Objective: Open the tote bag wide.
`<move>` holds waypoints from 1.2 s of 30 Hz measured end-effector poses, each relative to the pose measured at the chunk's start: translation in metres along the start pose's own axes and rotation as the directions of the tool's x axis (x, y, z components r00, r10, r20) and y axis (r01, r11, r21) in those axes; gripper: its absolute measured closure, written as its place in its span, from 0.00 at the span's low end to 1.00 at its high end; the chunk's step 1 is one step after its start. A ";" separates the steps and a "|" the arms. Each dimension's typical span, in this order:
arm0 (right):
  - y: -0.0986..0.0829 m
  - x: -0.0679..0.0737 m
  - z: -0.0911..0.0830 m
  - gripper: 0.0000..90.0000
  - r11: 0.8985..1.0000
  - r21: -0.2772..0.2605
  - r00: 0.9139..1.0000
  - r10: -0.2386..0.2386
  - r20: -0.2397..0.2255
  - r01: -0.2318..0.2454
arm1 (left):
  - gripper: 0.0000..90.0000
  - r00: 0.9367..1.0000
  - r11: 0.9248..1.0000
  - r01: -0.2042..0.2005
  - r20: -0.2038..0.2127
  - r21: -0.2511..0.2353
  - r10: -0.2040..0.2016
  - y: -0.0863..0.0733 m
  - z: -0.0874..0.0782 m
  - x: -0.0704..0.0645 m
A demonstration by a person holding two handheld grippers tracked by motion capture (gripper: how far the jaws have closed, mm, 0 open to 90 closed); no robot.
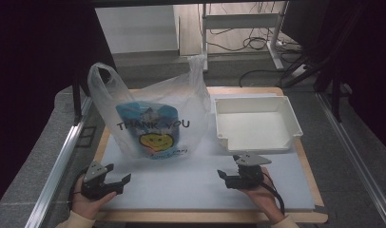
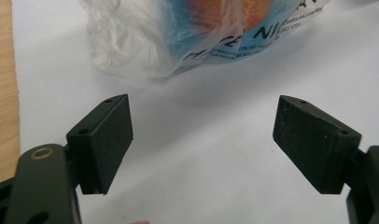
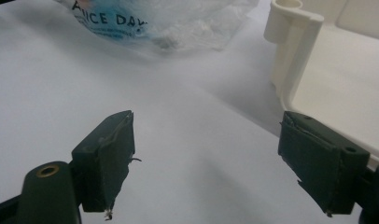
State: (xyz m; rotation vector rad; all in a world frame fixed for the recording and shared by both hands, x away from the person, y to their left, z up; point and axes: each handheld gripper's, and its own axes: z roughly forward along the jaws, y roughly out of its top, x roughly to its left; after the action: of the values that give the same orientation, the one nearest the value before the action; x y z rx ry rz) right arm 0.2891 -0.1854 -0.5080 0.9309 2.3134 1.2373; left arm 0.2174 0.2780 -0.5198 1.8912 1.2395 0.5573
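High view: both grippers sit low on the mat, left gripper [image 1: 116, 176] and right gripper [image 1: 229, 172], jaws spread wide, holding nothing. The plastic bag [image 1: 150, 118] stands ahead of both, white tray [image 1: 255, 124] beyond the right jaws.

Grey floor [image 1: 34, 156], cables [image 1: 250, 43] beyond wooden table [image 1: 207, 217]

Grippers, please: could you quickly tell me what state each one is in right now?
Left gripper: open, holding nothing, short of the plastic bag.
Right gripper: open, holding nothing, beside the white tray.

bag [image 1: 150, 116]: clear, blue print, yellow smiley | tray [image 1: 255, 124]: cream | mat [image 1: 191, 180]: white
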 end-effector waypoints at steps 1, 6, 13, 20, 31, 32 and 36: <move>0.000 0.000 -0.001 0.21 1.000 -0.004 1.000 -0.007 -0.001 0.007 | 0.23 1.000 1.000 -0.005 -0.003 -0.002 0.005 0.000 0.000 -0.001; 0.001 0.001 -0.004 0.22 1.000 -0.020 1.000 -0.013 -0.003 0.013 | 0.24 1.000 1.000 -0.005 -0.011 0.001 0.005 -0.002 0.000 0.000; 0.000 0.000 -0.003 0.22 1.000 -0.017 1.000 -0.002 -0.016 0.001 | 0.23 1.000 1.000 0.005 -0.030 -0.013 -0.005 -0.001 0.002 0.001; 0.002 0.000 -0.006 0.22 0.999 -0.042 0.999 0.010 -0.035 -0.011 | 0.28 1.000 0.999 -0.023 -0.006 -0.022 0.023 0.000 0.001 -0.002; 0.008 0.003 -0.012 0.22 0.999 -0.046 1.000 -0.003 0.004 0.003 | 0.27 1.000 1.000 -0.015 0.023 -0.018 0.015 0.004 -0.002 0.000; 0.008 0.003 -0.012 0.22 0.999 -0.046 1.000 -0.003 0.004 0.003 | 0.27 1.000 1.000 -0.015 0.023 -0.018 0.015 0.004 -0.002 0.000; 0.012 0.000 -0.014 0.23 0.999 -0.047 1.000 -0.002 0.015 0.002 | 0.27 0.999 1.000 -0.015 0.036 -0.011 0.016 0.005 -0.004 0.000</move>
State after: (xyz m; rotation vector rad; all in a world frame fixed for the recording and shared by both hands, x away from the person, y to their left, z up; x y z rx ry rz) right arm 0.2856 -0.1890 -0.4903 0.9185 2.2635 1.2742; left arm 0.2168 0.2783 -0.5135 1.8956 1.1974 0.5340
